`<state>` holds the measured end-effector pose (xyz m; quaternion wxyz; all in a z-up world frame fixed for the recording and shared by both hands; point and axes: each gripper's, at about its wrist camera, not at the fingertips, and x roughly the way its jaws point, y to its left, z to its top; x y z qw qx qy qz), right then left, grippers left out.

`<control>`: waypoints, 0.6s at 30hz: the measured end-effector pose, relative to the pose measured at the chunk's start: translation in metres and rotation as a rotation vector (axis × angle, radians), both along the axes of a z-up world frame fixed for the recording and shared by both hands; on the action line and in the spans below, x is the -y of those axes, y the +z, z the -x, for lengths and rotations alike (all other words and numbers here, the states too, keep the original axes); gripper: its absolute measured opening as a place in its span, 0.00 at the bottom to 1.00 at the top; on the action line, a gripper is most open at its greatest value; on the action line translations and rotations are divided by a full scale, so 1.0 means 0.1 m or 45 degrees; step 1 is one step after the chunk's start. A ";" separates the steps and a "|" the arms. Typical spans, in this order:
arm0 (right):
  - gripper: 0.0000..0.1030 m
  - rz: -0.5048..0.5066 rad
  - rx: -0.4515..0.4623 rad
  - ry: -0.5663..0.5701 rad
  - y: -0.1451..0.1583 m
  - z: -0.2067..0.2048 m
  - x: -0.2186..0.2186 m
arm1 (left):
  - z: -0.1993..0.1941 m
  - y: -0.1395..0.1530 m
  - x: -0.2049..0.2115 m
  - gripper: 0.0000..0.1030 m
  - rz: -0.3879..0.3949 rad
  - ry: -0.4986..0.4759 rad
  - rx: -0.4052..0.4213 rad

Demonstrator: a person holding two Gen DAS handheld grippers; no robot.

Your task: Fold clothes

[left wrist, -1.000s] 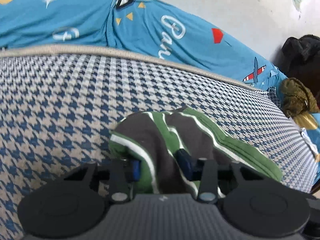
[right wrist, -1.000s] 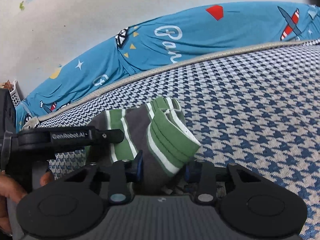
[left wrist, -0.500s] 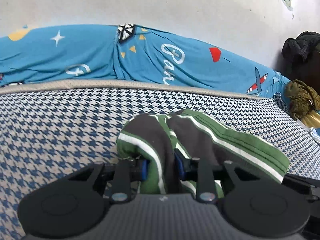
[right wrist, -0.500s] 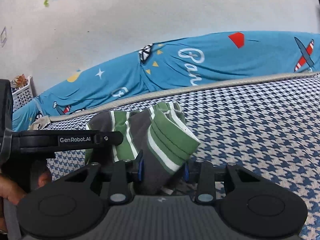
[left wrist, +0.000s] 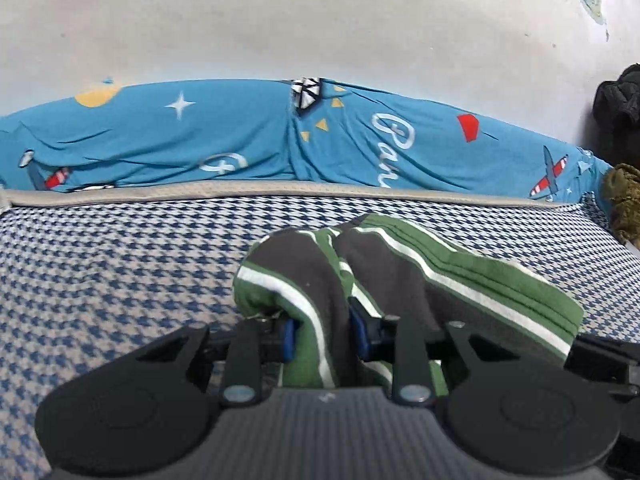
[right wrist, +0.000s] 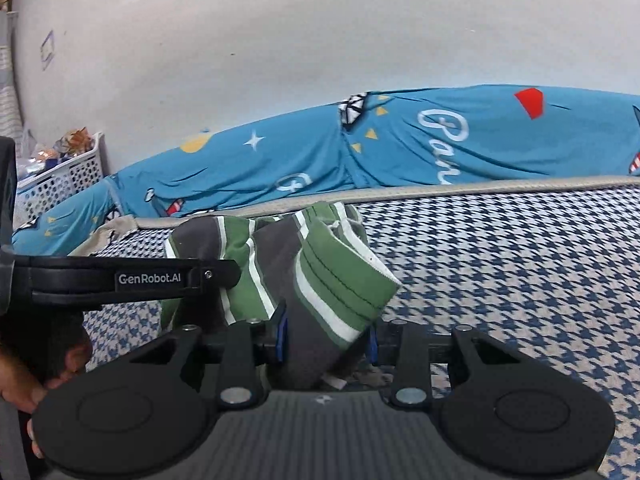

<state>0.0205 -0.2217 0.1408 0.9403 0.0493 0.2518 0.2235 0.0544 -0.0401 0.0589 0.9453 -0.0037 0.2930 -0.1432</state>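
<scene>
A green, grey and white striped garment (left wrist: 400, 272) is bunched above the blue-and-beige houndstooth bed cover (left wrist: 100, 264). My left gripper (left wrist: 322, 334) is shut on one end of it. My right gripper (right wrist: 326, 338) is shut on the other end, where the green waistband (right wrist: 340, 276) folds over. The garment (right wrist: 256, 264) hangs between the two grippers, lifted off the cover. The left gripper's black body (right wrist: 120, 280) shows at the left of the right wrist view.
A blue printed sheet (left wrist: 240, 140) covers a long bolster along the white wall. Dark and olive clothes (left wrist: 620, 160) lie at the far right. A white plastic basket (right wrist: 60, 180) stands off the bed's left end.
Both grippers have risen and tilted up with the garment, so more wall shows. The left gripper's jaws have closed tighter on the cloth.
</scene>
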 end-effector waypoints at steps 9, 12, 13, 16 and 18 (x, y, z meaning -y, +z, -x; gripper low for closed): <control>0.35 0.011 0.027 0.069 0.03 0.11 -0.17 | 0.19 0.04 -0.24 0.25 -0.030 0.063 0.033; 0.35 0.015 0.035 0.092 0.04 0.14 -0.23 | 0.24 0.06 -0.27 0.25 -0.038 0.077 0.044; 0.35 0.014 0.036 0.097 0.05 0.15 -0.25 | 0.26 0.06 -0.29 0.25 -0.041 0.082 0.048; 0.35 0.011 0.035 0.103 0.05 0.18 -0.29 | 0.29 0.07 -0.32 0.25 -0.037 0.096 0.053; 0.35 0.010 0.037 0.109 0.06 0.19 -0.32 | 0.30 0.07 -0.34 0.25 -0.041 0.106 0.058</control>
